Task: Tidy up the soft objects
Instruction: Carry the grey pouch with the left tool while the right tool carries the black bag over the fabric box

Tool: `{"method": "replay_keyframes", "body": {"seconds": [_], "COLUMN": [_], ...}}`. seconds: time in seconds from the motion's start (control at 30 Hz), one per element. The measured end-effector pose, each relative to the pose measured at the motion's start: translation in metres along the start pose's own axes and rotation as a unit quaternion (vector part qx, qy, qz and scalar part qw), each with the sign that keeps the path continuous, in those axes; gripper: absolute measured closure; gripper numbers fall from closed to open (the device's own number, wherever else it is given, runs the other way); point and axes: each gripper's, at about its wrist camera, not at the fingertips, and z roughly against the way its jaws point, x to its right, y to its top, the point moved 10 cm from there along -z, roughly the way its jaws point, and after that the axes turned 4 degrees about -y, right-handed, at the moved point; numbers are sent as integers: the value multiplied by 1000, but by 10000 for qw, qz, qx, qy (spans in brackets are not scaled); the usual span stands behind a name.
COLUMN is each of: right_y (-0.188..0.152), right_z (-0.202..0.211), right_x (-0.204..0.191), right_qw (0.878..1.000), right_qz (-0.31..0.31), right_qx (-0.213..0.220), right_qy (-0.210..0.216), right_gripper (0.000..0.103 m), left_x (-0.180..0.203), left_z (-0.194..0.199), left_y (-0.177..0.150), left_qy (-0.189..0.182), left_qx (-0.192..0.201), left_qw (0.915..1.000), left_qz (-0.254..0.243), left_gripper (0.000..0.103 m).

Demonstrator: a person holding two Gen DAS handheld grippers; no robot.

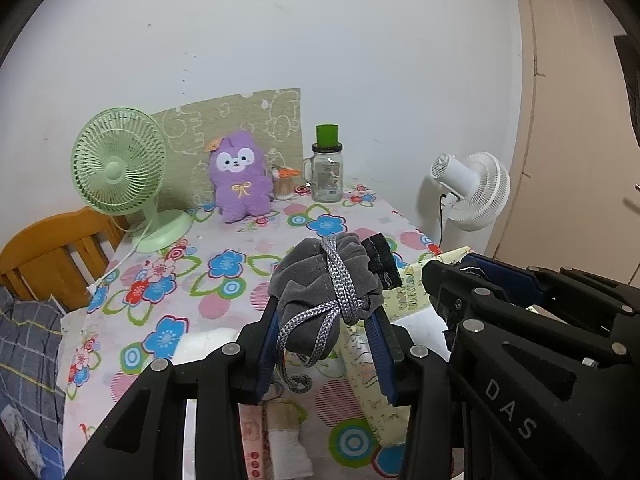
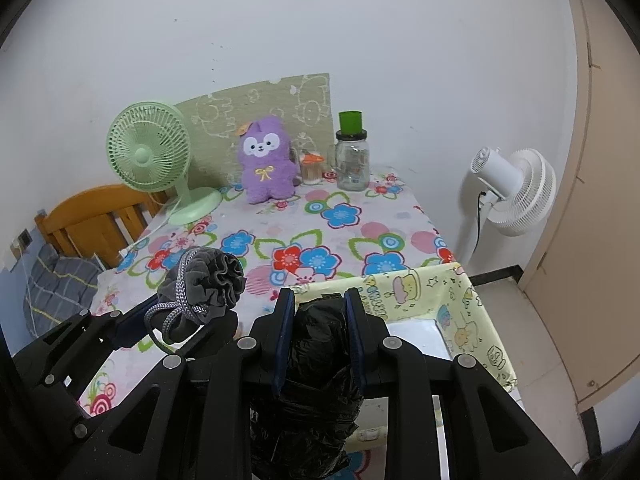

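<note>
We hold two soft items clear above the flower-patterned surface point(image 2: 340, 236). The left gripper point(image 1: 326, 316) has its jaws closed on a grey velvet drawstring pouch with a braided grey cord point(image 1: 328, 292); the pouch bulges out above the pads, and the cord loops hang loose below. The right gripper point(image 2: 320, 320) has its jaws narrow and clamped on a crumpled black plastic bag bundle point(image 2: 316, 360).

We judge both items light, limp and compressible. The velvet should grip well, so we take it at the bunched body, not the cord, which could snag. The plastic is probably slick and may creep; we pinch it mid-bundle. The yellow cartoon-print fabric box point(image 2: 460, 308) stands just beside the right gripper.
</note>
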Motion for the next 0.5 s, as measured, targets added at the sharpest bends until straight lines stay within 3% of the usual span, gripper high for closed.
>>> {"method": "replay_keyframes", "body": {"seconds": [0.5], "right_y": [-1], "right_z": [-15], "right_x": [37], "right_qw": [9997], "right_qz": [-118], "right_qx": [-58], "right_qy": [-189], "right_gripper": [75], "left_x": [33], "left_z": [-28], "left_y": [2], "left_qy": [-256], "left_qx": [-122], "left_qw": [9995], "left_qz": [-103], "left_gripper": [61]}}
